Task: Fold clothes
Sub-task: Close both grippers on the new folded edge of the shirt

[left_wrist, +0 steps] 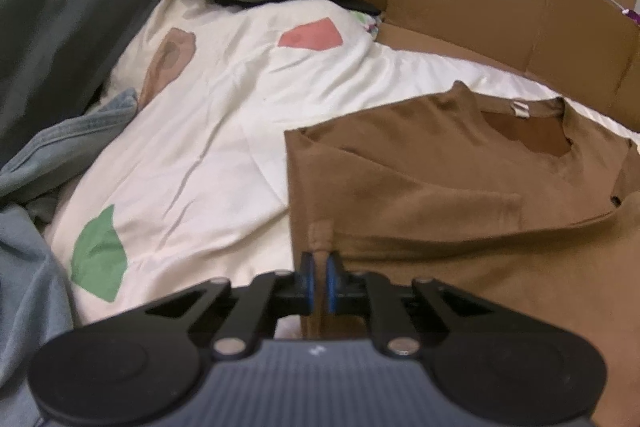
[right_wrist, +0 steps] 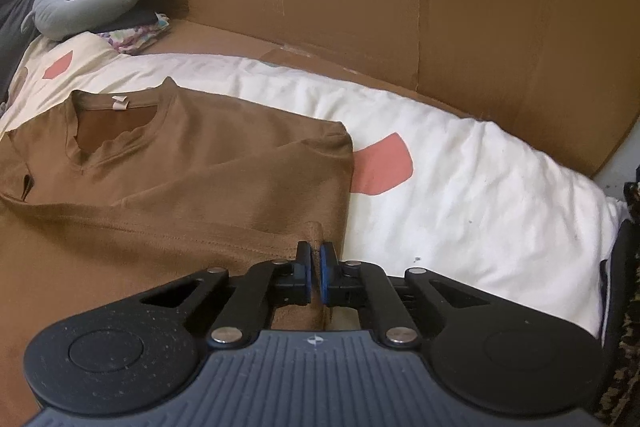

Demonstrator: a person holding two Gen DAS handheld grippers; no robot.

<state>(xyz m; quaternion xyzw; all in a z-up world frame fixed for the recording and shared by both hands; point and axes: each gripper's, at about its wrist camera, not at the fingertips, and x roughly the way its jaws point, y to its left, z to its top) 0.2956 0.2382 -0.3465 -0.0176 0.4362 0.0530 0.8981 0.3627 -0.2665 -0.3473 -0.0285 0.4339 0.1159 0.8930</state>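
Between the blue pads of the left gripper and the right gripper, both nearly closed, a pinch of the brown shirt is held at each lower corner. It lies folded on the white quilt. Soft and light, it likely sags unless held by both corners.

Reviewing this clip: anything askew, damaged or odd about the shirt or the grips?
Nothing stands out. The brown shirt lies on the white bedspread, sides folded in, collar away from the cameras. The left gripper and right gripper each pinch a bunch of its fabric. No tears or spills visible.
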